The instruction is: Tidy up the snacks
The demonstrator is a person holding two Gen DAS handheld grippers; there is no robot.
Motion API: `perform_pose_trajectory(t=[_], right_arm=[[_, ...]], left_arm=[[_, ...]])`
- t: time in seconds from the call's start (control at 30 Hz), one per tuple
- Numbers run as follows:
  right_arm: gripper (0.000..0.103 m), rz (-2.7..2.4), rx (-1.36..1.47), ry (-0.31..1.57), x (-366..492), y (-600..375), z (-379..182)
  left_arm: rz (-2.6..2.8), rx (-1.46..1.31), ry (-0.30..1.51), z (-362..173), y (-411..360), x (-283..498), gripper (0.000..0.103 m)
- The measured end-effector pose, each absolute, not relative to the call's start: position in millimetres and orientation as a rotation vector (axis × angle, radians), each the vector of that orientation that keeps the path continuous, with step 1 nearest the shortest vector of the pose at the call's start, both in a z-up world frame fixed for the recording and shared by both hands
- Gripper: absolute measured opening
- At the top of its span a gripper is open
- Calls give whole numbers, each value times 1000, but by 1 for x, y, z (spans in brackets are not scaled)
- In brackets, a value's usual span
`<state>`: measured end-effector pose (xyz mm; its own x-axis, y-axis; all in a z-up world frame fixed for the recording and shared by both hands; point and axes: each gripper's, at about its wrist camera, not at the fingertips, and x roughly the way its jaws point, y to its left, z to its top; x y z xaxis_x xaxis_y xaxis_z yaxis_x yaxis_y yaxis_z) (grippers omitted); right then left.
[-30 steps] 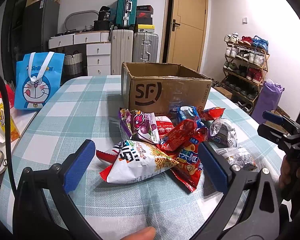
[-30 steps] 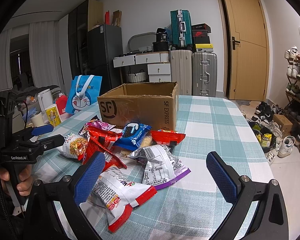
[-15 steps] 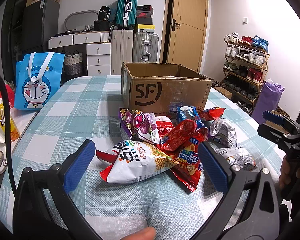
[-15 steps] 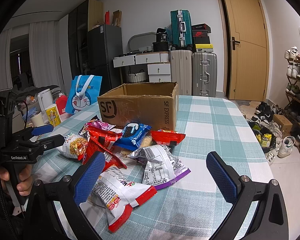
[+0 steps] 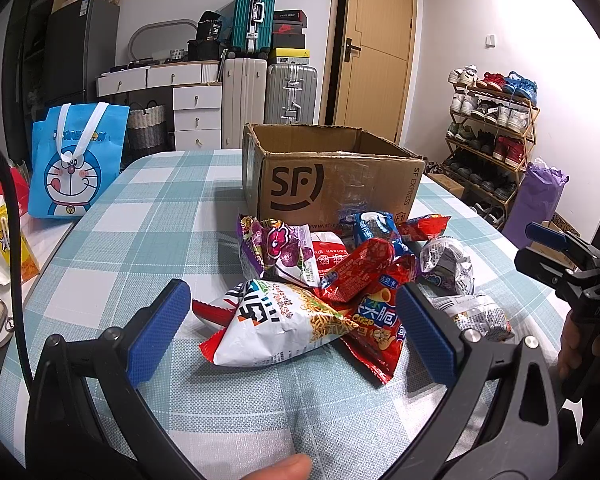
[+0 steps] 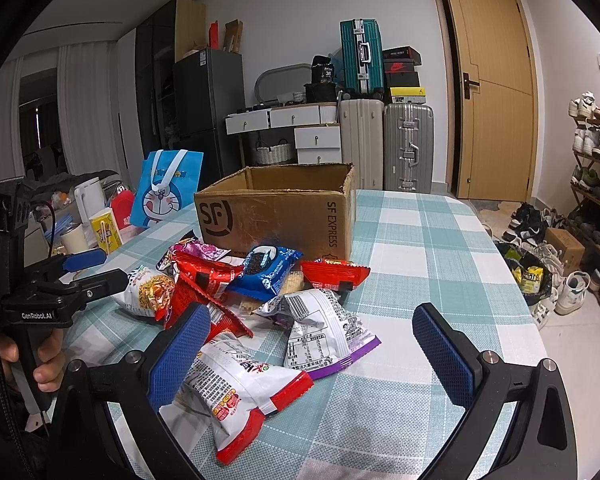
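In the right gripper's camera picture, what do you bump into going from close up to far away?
White and red snack bag → white and purple bag → blue cookie pack → cardboard box → silver suitcase.

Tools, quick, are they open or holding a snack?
Left tool: open, holding nothing, over the noodle snack bag.
Right tool: open, holding nothing.

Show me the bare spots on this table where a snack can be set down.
Free: the checked cloth right of the cardboard box out to the table edge, and the stretch between the box and the blue bag. Crowded: the snack pile in front of the box, and the left edge by the yellow carton.
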<state>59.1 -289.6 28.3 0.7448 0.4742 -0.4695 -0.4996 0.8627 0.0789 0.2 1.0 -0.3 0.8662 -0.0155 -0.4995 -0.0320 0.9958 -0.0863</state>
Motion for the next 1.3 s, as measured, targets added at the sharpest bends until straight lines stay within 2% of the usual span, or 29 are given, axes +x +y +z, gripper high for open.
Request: perform_pose_trajectory(t=[0.67,1.3], right_arm=[[103,522,-59,523,63,-289,25],[103,728,-151,776,58,-242,-3]], left_arm=[[23,-73,546,-6,2,3,102],[58,-129,762,-30,13,45,102]])
